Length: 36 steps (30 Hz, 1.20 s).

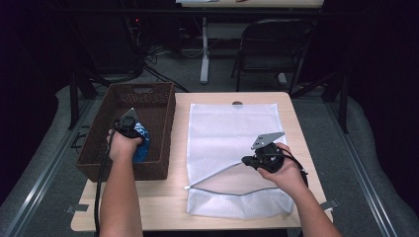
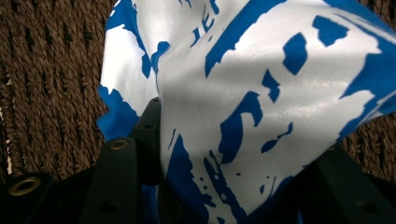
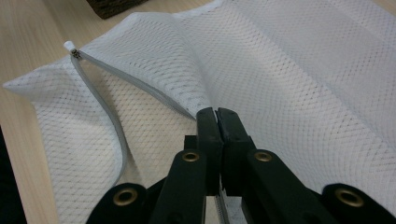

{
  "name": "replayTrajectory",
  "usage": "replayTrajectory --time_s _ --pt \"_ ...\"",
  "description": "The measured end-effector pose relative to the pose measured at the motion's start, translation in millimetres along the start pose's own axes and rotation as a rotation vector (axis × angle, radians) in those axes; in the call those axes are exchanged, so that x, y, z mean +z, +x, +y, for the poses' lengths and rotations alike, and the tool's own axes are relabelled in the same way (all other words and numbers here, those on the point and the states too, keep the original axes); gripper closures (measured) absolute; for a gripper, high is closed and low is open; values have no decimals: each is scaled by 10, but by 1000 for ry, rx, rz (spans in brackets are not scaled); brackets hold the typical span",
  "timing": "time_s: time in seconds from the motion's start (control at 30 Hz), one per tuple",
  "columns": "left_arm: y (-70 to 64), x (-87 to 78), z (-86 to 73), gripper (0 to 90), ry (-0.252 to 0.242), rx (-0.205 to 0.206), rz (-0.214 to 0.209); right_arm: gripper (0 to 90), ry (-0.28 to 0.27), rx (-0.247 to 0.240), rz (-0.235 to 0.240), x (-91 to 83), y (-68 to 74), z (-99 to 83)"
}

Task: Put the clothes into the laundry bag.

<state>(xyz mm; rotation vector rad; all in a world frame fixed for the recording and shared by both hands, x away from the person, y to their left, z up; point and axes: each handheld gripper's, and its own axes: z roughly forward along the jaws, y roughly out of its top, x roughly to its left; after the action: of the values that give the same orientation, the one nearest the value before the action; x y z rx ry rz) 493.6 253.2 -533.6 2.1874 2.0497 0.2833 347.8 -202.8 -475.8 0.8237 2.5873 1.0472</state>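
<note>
A white mesh laundry bag point(image 1: 232, 143) lies flat on the wooden table, its grey zipper point(image 3: 100, 100) open along the near end. My right gripper point(image 1: 247, 160) is shut on the bag's upper zipper edge point(image 3: 205, 111) and lifts that flap a little. A blue and white printed cloth point(image 2: 243, 88) hangs from my left gripper point(image 1: 138, 136), which is shut on it over the brown wicker basket point(image 1: 99, 148). The same cloth point(image 1: 142, 143) shows as a blue bundle beside the left hand. The cloth covers most of the left jaws.
The basket stands at the table's left edge, next to the bag. A dark folding chair point(image 1: 272, 49) and a table leg point(image 1: 204, 49) are beyond the far edge. Bare tabletop point(image 1: 148, 202) runs along the near edge.
</note>
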Motion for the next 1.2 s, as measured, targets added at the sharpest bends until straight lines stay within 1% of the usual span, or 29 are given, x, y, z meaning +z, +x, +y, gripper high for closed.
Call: replayTrajectory --time_s 0.23,0.33,0.37,0.4,0.47,0.77,1.0,1.2 --pt "-1 -16 -5 577 -9 -2 -1 883 -1 -3 1 -8 -2 2" --pt "16 -27 -5 588 -10 -7 -11 883 0 -2 0 -8 -5 2" --pt "19 -30 -6 593 -11 -17 -18 882 0 -2 1 -8 -5 1" --pt "31 -33 -5 597 -11 -8 -18 882 -1 -2 1 -8 -6 1" --pt "40 -37 -7 602 -13 -11 -25 882 0 4 1 -4 -7 -2" --pt "45 -51 -11 607 -17 -8 -30 883 3 5 5 9 -9 -6" --pt "76 -83 -18 607 -28 -10 -53 882 6 7 9 32 -24 -13" --pt "88 -121 -25 608 -40 -10 -59 883 9 3 12 48 -20 -6"
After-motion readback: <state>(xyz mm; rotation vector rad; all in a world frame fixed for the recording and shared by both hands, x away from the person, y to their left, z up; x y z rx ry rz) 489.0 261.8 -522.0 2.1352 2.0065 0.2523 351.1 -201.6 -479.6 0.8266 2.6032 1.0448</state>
